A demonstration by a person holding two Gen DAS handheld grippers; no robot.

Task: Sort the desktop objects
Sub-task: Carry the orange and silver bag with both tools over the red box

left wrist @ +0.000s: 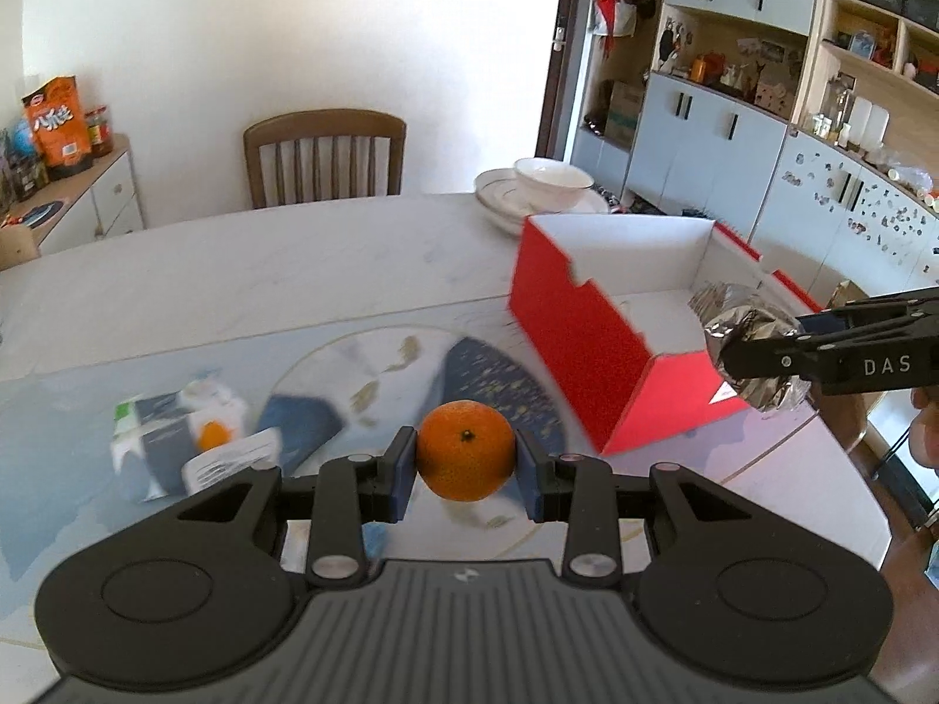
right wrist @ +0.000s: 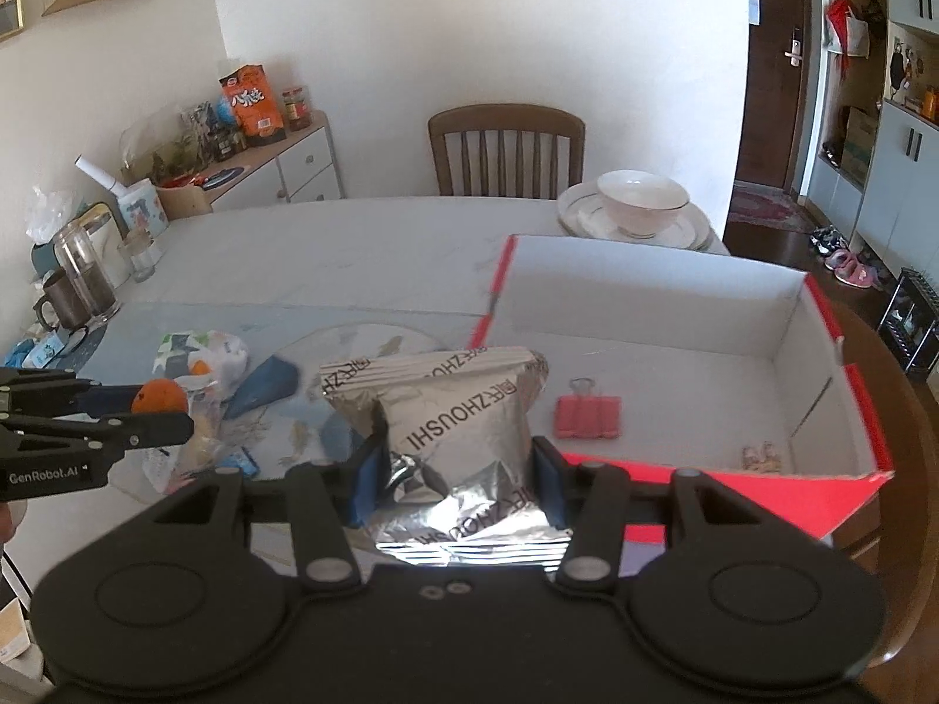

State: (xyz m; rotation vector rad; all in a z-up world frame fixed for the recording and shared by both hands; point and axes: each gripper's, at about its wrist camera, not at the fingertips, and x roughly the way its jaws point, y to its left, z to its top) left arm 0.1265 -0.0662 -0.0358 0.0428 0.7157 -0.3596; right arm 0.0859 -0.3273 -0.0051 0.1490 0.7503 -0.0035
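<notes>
Left wrist view showed the left gripper (left wrist: 466,460) pinching an orange (left wrist: 466,450) above the table (left wrist: 235,270), short of the red box (left wrist: 593,346). The right gripper (right wrist: 455,460) was clamped on a silver foil packet (right wrist: 446,410) near the box's front wall. The carry step was judged to be in hand. Next, each item should be brought over the box's rim before the jaws are released.

table (right wrist: 352,246): box (right wrist: 645,276) right side, binder clip (right wrist: 588,416) inside on its floor | plates + bowl (right wrist: 641,202) behind box, chair (right wrist: 506,146) past far edge | tangerine (left wrist: 465,450) between left gripper (left wrist: 465,472) pads, above mat (left wrist: 70,446) left of box | foil packet (right wrist: 463,428) in right gripper (right wrist: 455,469), at box near wall | bag (right wrist: 199,361) on mat, far left
</notes>
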